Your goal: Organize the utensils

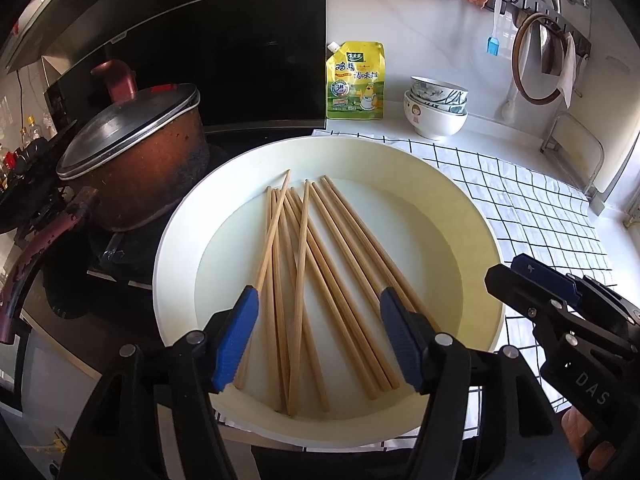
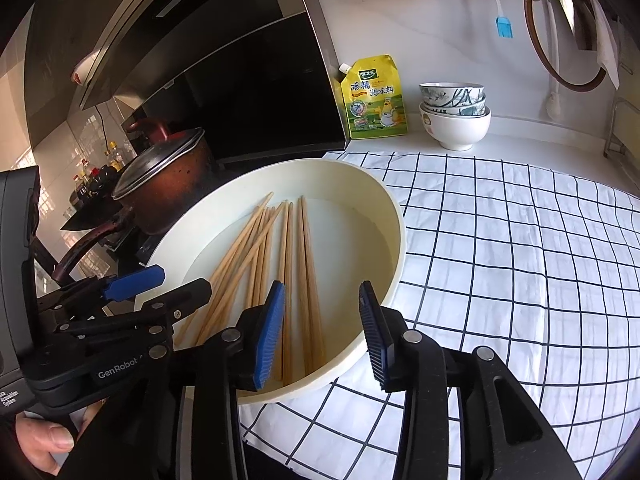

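With my left gripper (image 1: 316,328) and right gripper (image 2: 322,334) both apart and empty, I judge the chopsticks (image 1: 320,272) in the basin (image 1: 176,248) light, stiff, slippery; I would pinch near thick ends.

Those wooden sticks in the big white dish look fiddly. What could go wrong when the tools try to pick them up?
The chopsticks lie crossed and overlapping, so one tool could lift several or flick a neighbour out. The white basin overhangs the stove edge beside the pot; pressing its rim might tip it. The left tool and right tool hover close together and could collide.
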The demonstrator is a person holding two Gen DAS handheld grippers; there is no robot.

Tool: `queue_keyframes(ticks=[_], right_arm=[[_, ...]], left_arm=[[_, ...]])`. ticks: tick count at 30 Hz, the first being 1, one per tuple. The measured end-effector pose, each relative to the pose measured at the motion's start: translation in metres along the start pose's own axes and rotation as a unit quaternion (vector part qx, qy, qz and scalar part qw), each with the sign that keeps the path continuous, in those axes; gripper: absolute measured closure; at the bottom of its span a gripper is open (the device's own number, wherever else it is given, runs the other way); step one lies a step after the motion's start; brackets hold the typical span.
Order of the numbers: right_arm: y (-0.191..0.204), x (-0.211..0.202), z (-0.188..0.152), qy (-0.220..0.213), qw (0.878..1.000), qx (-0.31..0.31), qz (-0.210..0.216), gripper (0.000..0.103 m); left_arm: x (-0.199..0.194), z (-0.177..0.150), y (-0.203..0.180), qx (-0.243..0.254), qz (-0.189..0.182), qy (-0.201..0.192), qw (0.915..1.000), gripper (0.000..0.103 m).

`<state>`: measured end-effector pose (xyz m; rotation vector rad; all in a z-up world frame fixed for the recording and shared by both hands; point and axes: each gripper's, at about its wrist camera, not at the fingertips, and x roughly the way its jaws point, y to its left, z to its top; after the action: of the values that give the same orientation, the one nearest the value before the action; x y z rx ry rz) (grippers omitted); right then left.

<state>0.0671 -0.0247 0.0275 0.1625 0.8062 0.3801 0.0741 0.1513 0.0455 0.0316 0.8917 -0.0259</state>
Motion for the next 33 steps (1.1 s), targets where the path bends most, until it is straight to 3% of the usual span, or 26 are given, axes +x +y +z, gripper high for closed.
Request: queue_keyframes(ticks=[3,11,18,33], right_arm=[[0.0,-0.0004,0.0,0.001,1.0,0.0,-0.001,0.065],[0.0009,0.0009,-0.0009,0.002,1.0,-0.003,-0.01,0.055],[-0.0015,-0.0001,-0.001,-0.003,1.0,-0.002,-0.018,0.046],[-0.0046,0.0018,-0.0025,0.0,1.0,0.001,-0.021,0.045]], left_arm=[[-0.0011,-0.0009,0.0013,-0.002,0.007,-0.004,1.0,0.024],[0.0003,-0.0022,0.0039,-0.007,0.016,-0.002,0.9998,0.013],[-0.0002,-0.0026,0.0058,-0.009,0.022,0.0,0.9997,0.01],[0.0016,-0.0014,0.0044,-0.005,0.045,0.001,0.999,0.009]])
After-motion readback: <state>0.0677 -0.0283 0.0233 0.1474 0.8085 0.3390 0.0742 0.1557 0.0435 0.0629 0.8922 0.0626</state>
